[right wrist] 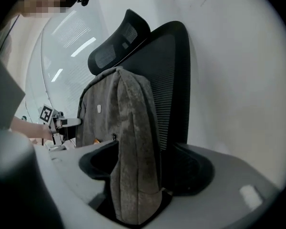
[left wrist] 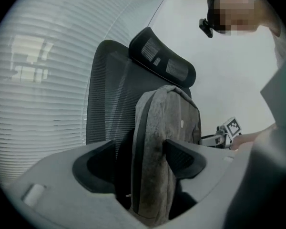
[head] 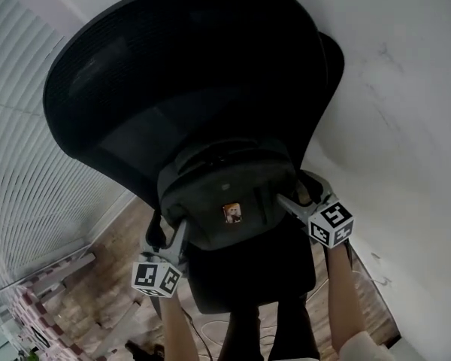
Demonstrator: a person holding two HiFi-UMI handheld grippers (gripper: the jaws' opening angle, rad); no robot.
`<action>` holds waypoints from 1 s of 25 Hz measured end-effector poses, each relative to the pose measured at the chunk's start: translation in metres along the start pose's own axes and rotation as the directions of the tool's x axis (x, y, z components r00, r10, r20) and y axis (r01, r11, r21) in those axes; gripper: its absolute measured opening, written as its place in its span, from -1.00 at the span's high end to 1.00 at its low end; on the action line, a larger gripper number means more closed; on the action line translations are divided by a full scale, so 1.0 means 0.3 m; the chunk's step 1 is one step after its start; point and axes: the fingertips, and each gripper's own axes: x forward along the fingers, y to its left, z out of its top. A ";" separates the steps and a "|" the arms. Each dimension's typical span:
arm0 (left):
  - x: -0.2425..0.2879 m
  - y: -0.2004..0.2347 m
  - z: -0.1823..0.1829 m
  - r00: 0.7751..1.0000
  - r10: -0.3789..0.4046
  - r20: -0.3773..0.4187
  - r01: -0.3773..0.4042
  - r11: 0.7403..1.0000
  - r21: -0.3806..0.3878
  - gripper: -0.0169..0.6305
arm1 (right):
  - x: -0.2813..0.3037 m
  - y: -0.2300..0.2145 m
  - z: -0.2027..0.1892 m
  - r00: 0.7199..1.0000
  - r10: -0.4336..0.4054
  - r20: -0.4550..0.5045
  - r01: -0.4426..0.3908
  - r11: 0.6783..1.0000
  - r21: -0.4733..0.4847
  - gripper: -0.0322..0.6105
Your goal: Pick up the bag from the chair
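Forearms (head: 344, 292) stretched forward — left claw (head: 179, 235) and right claw (head: 289, 201) each pinching bag (head: 225, 194) sides.

the backpack (head: 225, 194) hides the office chair's (head: 173, 74) lower backrest and far seat; its small front patch (head: 232, 213) is too blurred to read.

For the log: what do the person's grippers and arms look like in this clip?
The left gripper and the right gripper both have pale grey moulded bodies with black, rounded jaw pads. Each carries a white cube printed with black square markers: the left cube and the right cube. The forearms are bare, and a light sleeve shows low on the right arm.
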 end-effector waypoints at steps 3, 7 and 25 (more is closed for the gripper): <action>0.005 -0.028 -0.077 0.996 -0.074 -0.049 0.075 0.997 0.034 -0.02 | 0.050 0.003 -0.034 0.998 0.067 0.003 -0.067 0.998 0.015 -0.15; 0.061 -0.049 -0.207 0.984 -0.125 -0.129 0.128 0.992 0.014 -0.03 | 0.074 0.011 -0.043 0.992 0.120 0.047 -0.122 0.992 0.034 -0.15; 0.062 -0.151 -0.253 0.986 -0.127 -0.111 0.131 0.991 0.025 0.41 | 0.012 0.104 -0.082 0.999 0.011 0.036 -0.008 0.997 -0.078 0.16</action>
